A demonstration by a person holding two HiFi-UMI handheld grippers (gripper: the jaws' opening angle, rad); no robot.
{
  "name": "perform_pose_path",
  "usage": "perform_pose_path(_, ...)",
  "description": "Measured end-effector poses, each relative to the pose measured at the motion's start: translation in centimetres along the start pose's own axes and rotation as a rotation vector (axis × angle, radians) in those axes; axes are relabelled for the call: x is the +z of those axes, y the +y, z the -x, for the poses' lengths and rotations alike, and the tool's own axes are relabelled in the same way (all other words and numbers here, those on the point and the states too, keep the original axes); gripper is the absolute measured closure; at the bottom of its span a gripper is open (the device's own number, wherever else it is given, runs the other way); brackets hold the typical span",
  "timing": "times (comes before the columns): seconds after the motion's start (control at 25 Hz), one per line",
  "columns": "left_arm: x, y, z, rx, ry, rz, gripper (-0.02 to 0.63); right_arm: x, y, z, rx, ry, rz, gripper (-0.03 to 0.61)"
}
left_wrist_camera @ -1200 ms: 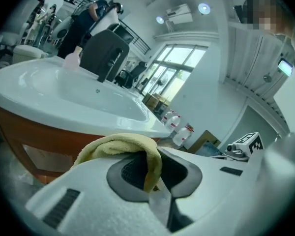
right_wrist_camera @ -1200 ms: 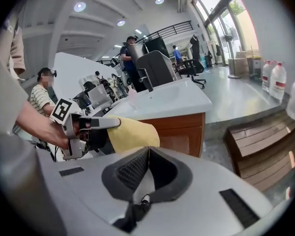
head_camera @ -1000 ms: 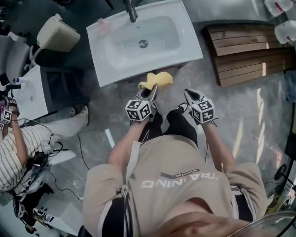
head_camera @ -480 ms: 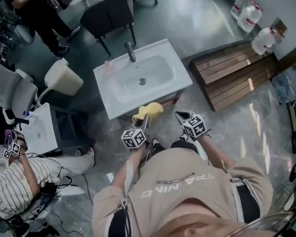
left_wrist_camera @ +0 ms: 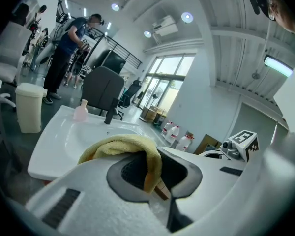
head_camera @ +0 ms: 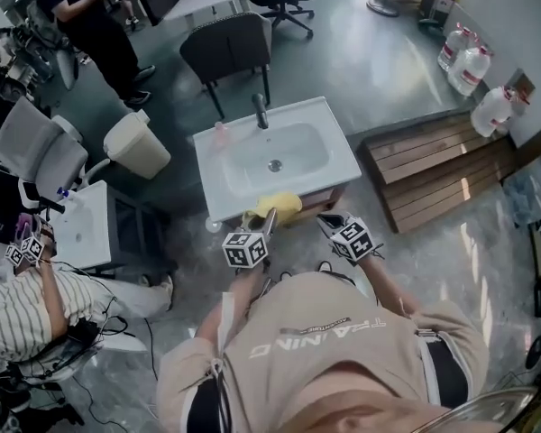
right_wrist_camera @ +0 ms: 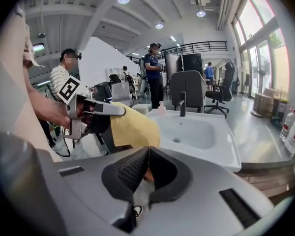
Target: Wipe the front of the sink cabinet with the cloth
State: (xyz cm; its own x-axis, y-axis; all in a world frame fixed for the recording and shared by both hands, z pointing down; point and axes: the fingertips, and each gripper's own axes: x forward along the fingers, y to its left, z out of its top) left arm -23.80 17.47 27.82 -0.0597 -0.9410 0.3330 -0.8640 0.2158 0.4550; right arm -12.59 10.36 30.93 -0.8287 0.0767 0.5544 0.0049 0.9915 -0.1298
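While left gripper pinches yellow cloth at frame centre, just below sink front edge, right gripper beside it, jaws together, empty. Cloth probably light, soft, floppy; grip bunched fold.

head view: pulled back | sink smaller | chair, standing person now visible

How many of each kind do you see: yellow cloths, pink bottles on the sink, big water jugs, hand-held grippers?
Yellow terry cloth: 1
Small pink plastic bottle: 1
Large clear water jugs: 3
Left gripper and right gripper: 2
Total: 7
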Motion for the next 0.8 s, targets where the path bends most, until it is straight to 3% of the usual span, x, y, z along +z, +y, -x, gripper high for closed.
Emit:
perform_pose_path(0.24,4.7,0.0,0.1,0.061,-0.051,-0.047,0.574,6.4,-2.3,1.2,0.003,-0.090,-0.014,0.565)
perform_pose_path(0.44,8.5,-0.1,0.2,0.108,-0.108,-0.075,0.574,11.2,-4.1,3.3,-0.041,-0.170,0.055,0.566)
perform_pose_path(0.68,13.3,-0.6,0.8,0.150,-0.209,-0.135,0.574,14.1,-5.4,5.4,-0.067,-0.251,0.045,0.565)
perform_pose_path(0.8,14.4,-0.7,1.3,0.167,-0.243,-0.128,0.574,14.1,-4.9,5.9,-0.032,-0.261,0.017,0.565)
